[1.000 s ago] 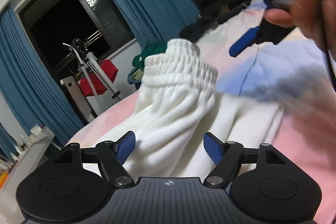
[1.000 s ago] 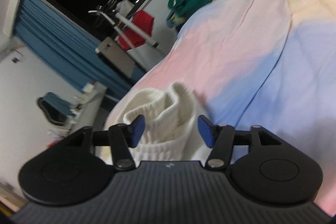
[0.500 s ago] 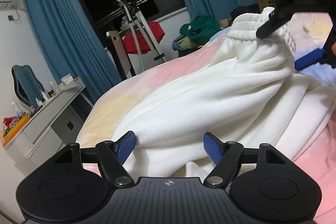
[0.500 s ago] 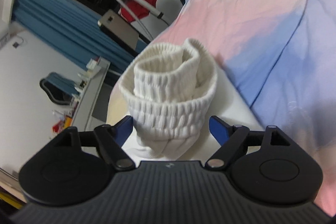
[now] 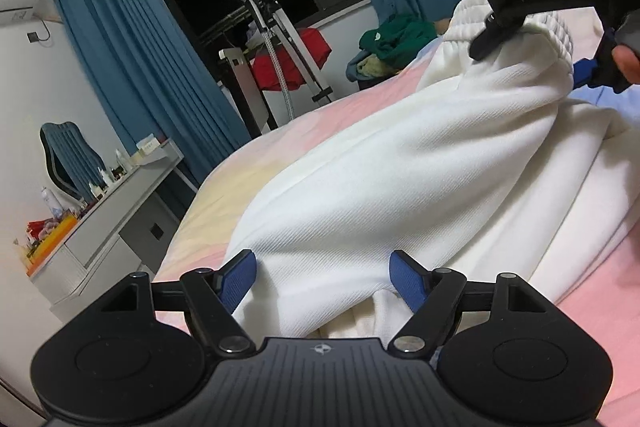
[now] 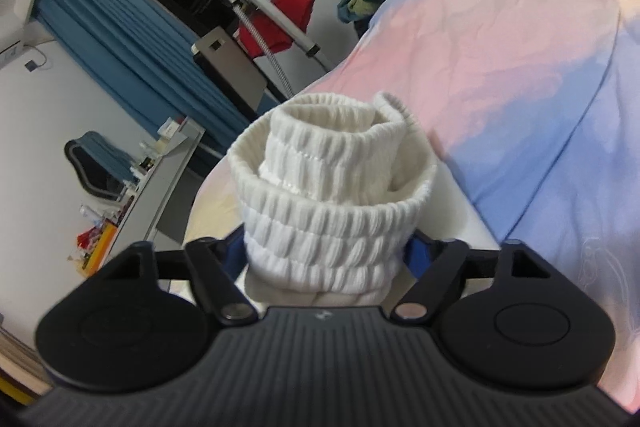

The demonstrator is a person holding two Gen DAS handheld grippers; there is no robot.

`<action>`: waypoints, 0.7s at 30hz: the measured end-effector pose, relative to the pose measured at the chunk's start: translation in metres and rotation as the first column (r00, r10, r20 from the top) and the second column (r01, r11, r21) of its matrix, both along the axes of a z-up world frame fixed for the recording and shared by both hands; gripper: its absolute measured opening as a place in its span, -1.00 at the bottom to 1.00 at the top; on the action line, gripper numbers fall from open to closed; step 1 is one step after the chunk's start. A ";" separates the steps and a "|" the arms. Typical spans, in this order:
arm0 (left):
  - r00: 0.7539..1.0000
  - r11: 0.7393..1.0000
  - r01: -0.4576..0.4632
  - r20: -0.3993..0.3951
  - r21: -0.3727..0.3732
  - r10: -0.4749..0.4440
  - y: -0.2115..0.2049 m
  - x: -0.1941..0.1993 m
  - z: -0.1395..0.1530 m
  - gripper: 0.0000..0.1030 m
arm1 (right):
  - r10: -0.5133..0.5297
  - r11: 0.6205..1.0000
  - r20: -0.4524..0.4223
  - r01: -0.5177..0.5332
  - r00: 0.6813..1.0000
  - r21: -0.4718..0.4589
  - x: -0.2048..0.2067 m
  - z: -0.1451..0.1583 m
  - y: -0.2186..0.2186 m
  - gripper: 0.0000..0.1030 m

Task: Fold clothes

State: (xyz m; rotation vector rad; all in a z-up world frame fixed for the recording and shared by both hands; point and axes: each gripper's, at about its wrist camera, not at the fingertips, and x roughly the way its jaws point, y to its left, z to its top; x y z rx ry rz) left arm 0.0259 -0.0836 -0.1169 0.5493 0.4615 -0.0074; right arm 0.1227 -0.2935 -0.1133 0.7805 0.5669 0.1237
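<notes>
A white knit garment [image 5: 400,187] with a ribbed elastic waistband [image 6: 332,195] lies on the pastel bed sheet [image 6: 520,47]. My right gripper [image 6: 326,255] is shut on the bunched waistband and holds it up; in the left wrist view it shows at the top right [image 5: 532,39], lifting that end above the bed. My left gripper [image 5: 324,277] is open, its blue pads on either side of the garment's lower fabric, not pinching it.
A grey desk [image 5: 100,211] with small items and a blue chair [image 5: 68,155] stand left of the bed. A clothes steamer stand with red cloth [image 5: 288,55] and a green clothes pile [image 5: 396,39] lie beyond the bed, before blue curtains [image 5: 132,67].
My right gripper closed around the waistband and raised it. The left gripper dropped back along the garment toward its lower end and stayed open.
</notes>
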 end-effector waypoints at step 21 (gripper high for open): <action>0.992 0.959 -0.122 -0.042 -0.256 0.115 0.056 0.016 0.025 0.58 | -0.147 0.989 -0.062 0.145 0.987 -0.034 -0.017 -0.007 -0.036 -0.24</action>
